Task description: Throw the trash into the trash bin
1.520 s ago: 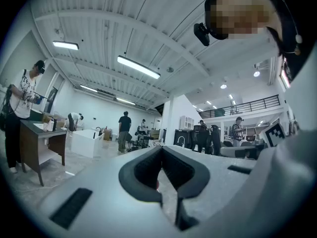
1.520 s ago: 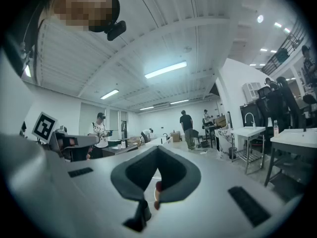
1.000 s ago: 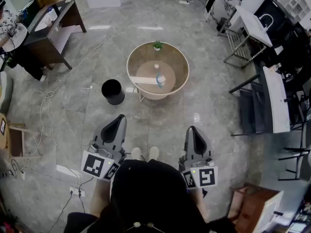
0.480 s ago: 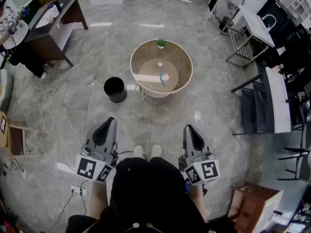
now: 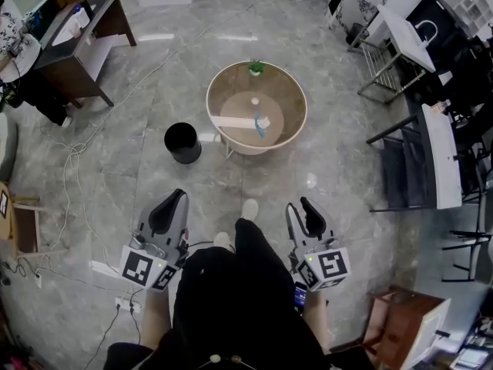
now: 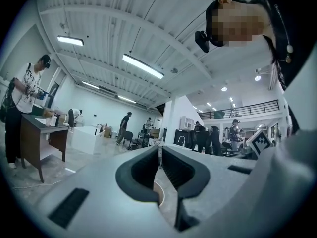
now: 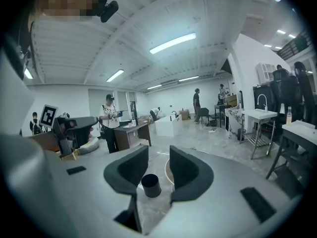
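— Where's the trash?

— A crumpled blue-and-white piece point(image 5: 260, 123) lies near the middle of the round table point(image 5: 218, 88), at the right end of a pale strip point(image 5: 229, 122). A small potted plant point(image 5: 255, 68) stands at the table's far rim.

— And the bin?

— The black trash bin point(image 5: 182, 142) stands on the grey floor just left of the table, not touching it. Both are well ahead of the person.

— The grippers?

— Both are held low by the person's legs, one on each side. The left gripper point(image 5: 177, 197) has its jaws pressed together with nothing between them. The right gripper point(image 5: 297, 205) has its jaws spreading apart; they grip nothing, and the bin shows far off through the gap.
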`<state>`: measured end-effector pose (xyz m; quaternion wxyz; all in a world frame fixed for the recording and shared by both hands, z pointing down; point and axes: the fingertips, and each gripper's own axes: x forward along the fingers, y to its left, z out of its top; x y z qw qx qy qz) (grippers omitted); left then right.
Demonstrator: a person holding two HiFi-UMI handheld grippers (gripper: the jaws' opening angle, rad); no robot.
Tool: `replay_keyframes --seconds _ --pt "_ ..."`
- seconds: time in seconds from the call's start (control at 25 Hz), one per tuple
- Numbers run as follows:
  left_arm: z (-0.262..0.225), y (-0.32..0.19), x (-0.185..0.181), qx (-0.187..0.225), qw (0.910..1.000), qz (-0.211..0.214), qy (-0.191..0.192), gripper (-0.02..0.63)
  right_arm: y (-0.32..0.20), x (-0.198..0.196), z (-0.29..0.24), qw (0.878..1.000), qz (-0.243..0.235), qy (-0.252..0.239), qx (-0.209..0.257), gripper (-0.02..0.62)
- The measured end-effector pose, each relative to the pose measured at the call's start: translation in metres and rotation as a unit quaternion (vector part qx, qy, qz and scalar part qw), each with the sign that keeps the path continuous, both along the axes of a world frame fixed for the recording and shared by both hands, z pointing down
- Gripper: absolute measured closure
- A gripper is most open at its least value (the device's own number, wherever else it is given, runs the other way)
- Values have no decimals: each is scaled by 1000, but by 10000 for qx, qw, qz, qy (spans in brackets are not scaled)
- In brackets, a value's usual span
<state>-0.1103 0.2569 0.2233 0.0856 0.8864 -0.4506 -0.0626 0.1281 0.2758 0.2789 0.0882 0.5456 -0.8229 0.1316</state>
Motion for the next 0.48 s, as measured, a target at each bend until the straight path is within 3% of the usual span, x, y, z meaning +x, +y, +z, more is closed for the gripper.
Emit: replay_keyframes --seconds 0.2,0.32,0.48 --pt "7 -30 12 -16 9999 143 51 594 -37 10 15 9997 -117 194 -103 457" --pt "13 -62 24 -119 9996 206 139 529 -73 22 29 9990 -186 325 -250 454" --pt "17 -122 48 -197 9996 152 134 512 -129 43 43 9969 -252 603 -437 451"
